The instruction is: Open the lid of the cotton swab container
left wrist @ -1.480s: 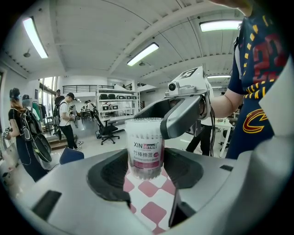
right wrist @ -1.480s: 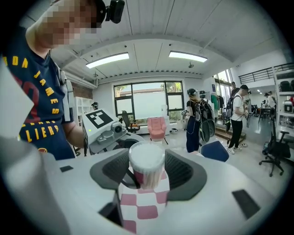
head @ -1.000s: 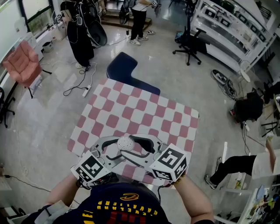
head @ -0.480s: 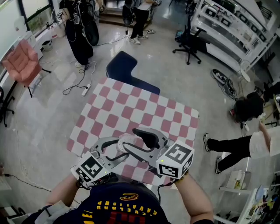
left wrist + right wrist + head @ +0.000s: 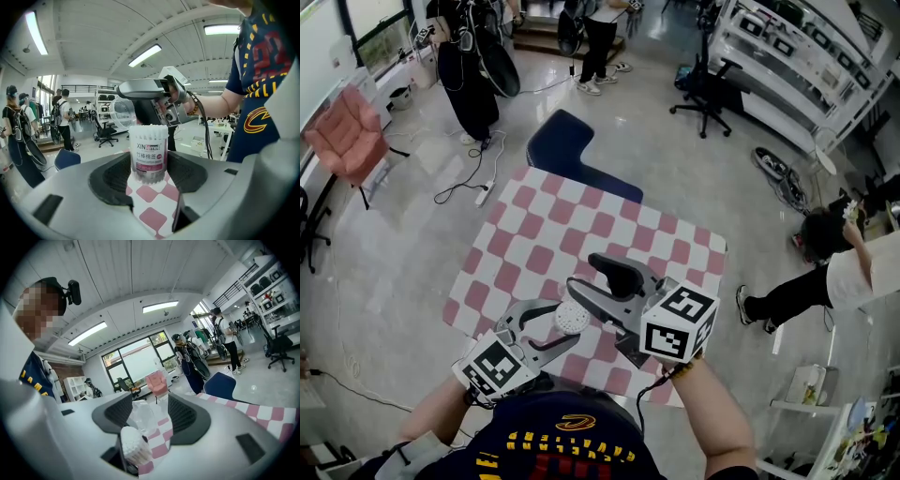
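Left gripper (image 5: 149,174) is clamped on the cotton swab container (image 5: 148,150), which stands upright with its swab tips exposed. Right gripper (image 5: 149,412) pinches the clear lid (image 5: 140,416), apart from the container and close above it. Both are over the checked table (image 5: 581,225).

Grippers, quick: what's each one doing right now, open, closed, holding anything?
Left gripper: closed on the cotton swab container, which has no lid on.
Right gripper: closed on the clear lid, held apart from the container.

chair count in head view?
3: pink chair far left, blue chair at the checkered table's far edge, black office chair upper right. Others may be hidden behind clutter.
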`<act>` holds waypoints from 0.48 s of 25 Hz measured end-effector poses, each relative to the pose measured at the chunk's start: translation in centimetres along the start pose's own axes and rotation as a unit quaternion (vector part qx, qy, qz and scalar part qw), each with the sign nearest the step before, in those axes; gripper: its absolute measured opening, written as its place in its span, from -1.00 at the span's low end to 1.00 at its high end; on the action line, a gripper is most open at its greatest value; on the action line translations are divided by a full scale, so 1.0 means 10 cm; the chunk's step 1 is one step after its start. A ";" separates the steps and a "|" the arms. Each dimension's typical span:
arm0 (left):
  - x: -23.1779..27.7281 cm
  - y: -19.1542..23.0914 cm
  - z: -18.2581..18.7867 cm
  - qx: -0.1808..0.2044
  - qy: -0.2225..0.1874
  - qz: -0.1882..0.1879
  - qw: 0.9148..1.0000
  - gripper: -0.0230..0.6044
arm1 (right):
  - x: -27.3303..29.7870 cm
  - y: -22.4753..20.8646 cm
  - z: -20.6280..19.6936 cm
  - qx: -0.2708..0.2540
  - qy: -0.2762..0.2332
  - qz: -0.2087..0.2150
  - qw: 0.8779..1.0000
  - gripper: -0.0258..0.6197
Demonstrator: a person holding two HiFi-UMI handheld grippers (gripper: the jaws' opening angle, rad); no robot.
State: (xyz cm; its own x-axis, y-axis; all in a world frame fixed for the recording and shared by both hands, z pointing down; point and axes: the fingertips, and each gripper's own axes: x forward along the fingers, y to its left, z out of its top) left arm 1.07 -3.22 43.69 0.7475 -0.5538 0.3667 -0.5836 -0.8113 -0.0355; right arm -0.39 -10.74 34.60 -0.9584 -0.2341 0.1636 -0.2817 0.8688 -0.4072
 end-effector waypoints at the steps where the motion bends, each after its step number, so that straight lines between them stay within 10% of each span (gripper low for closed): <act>1: 0.00 -0.01 0.01 0.001 -0.001 -0.001 1.000 -0.16 | 0.02 -0.04 0.00 0.007 -0.002 0.001 1.000 -0.18; 12: -0.01 -0.08 0.04 0.003 -0.009 -0.011 1.000 -0.16 | 0.19 -0.33 -0.16 0.058 0.006 -0.006 0.998 -0.18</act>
State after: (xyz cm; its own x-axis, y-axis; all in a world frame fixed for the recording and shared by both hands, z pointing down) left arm 1.54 -2.61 43.31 0.7657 -0.5396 0.3501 -0.5657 -0.8239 -0.0328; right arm -1.17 -13.31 37.67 -0.9543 -0.2394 0.1790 -0.2980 0.8097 -0.5055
